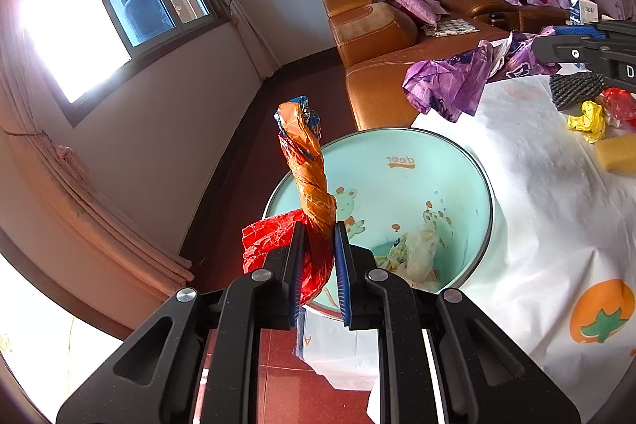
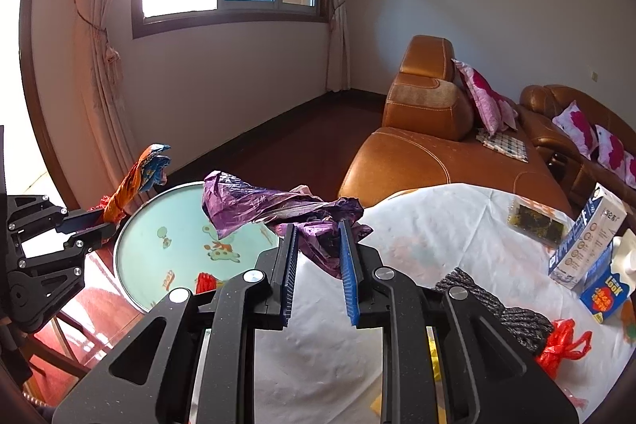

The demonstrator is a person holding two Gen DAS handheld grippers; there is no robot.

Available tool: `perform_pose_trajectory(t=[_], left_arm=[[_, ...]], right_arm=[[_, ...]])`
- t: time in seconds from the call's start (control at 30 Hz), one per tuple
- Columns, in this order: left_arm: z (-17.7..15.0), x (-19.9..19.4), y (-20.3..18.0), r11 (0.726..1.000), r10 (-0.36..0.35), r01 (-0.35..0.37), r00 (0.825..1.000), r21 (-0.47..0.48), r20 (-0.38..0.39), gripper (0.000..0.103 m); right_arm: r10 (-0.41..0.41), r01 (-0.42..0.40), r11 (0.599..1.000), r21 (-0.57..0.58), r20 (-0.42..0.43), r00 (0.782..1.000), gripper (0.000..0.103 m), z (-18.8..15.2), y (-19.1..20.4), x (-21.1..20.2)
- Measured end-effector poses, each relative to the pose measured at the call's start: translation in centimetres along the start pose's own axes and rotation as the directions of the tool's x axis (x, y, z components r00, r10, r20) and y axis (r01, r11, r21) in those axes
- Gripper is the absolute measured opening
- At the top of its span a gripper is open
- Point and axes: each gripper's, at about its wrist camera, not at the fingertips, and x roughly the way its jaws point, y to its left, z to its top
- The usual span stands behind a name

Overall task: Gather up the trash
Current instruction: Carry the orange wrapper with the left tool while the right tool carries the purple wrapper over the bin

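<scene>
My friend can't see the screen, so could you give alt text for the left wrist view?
The left gripper pinches a twisted orange and red wrapper upright over a pale green bin that already holds some scraps. Right of the bin, a white tablecloth carries more litter, and the right gripper holds a crumpled purple bag.

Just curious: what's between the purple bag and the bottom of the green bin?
Nothing in the right wrist view: open air separates the purple plastic bag from the mint-green bin.

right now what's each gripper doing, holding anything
left gripper: shut on the twisted orange and red plastic wrapper.
right gripper: shut on the crumpled purple plastic bag.
</scene>
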Motion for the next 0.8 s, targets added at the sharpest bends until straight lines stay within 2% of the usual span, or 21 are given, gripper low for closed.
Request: perform_pose_trajectory(t=[0.8], left_arm=[[-0.1, 1.1, 0.6, 1.0, 0.021, -0.02, 0.999, 0.021, -0.028, 0.014]], right_arm=[[0.025, -0.026, 0.997, -0.068, -0.019, 1.0, 0.021, 0.9, 2.7, 1.9]])
